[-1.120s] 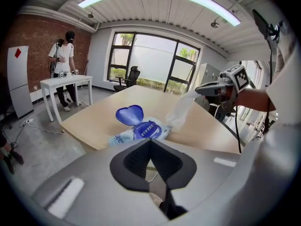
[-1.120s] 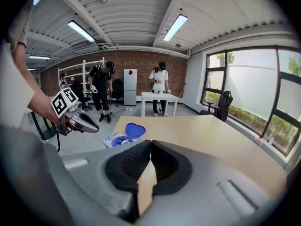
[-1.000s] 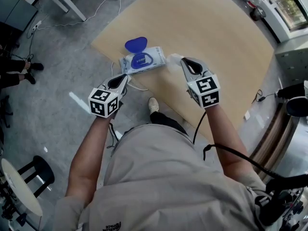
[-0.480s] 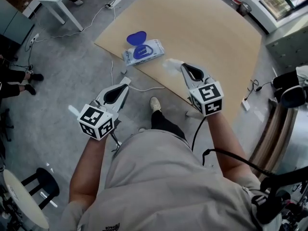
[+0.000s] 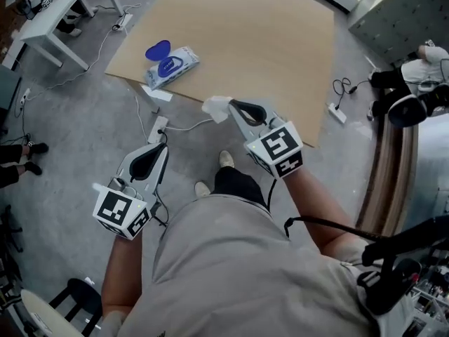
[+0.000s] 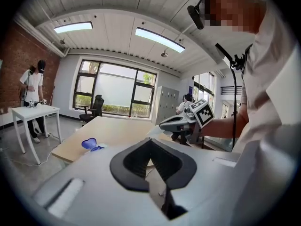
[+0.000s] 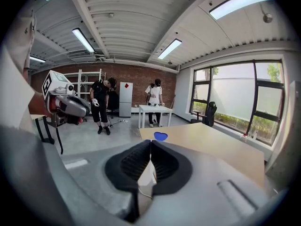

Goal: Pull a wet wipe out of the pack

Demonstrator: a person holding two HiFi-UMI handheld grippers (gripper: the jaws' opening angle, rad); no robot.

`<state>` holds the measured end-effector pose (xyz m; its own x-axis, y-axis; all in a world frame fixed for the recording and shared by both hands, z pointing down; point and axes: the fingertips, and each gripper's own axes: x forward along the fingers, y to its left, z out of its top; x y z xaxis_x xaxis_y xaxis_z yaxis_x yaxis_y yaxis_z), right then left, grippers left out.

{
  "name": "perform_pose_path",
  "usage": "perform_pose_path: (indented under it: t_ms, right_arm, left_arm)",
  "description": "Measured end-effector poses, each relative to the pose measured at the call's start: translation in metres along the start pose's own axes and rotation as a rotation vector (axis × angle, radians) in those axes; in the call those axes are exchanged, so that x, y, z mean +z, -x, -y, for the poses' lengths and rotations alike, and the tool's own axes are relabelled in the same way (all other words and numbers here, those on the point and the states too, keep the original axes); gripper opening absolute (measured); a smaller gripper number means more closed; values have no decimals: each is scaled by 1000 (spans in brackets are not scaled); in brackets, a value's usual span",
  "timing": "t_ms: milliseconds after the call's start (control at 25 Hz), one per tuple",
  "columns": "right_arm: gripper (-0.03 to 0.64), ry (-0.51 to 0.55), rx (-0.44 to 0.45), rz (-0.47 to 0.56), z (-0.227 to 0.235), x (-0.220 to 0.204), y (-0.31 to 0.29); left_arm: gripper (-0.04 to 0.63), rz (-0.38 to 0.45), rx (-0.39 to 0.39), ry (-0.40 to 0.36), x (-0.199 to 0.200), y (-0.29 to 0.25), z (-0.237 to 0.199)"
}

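The right gripper (image 5: 233, 104) jaws pinch a crumpled wipe (image 5: 217, 108), its length sticking out ahead of their tips. The left gripper (image 5: 163, 147) jaws are pressed together, empty.

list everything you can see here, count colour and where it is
wet wipe pack: one, white and blue, blue lid flipped open, near the table's left corner
wet wipe: one, white, pinched at the right gripper's tips, just off the table's near edge
table: one, light wood, ahead of the person
side table: one, white, upper left of the head view
stool: one, black, on the floor at lower left
cable: one, white, on the grey floor below the table edge
bystanders: a few, dark and white clothes, far back by the brick wall
left gripper: one, grey with black pads, shut and empty, over the floor
right gripper: one, grey with black pads, shut on the wet wipe
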<state>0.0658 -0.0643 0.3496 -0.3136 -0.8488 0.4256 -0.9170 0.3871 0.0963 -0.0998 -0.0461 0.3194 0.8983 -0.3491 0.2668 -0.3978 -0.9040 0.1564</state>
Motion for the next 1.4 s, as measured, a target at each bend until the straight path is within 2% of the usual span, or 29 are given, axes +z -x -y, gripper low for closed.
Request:
perform_pose_path:
  t_ms: [160,440,680,1000,1200,1400]
  right_arm:
    - [8,12,22,25,-14,4,33]
    - [8,30,62,57,-16,-9,108]
    - [8,49,99,69,-17,-38,193]
    - [8,43,151,114,-23,-69,293]
    - [8,38,166,142,-37,-75,327]
    - [8,43,166,158,-62,-72,342]
  left_arm:
    - [0,9,-12,-23,5,5,35]
    - [0,8,-21,-15,7,-6,113]
    - [0,30,-54,-29,16,-32,204]
    - [0,28,-58,1,15,-37,315]
    - [0,-12,-39,-19,7,-22,342]
    - [0,-6,-49,-31,6,-3,355]
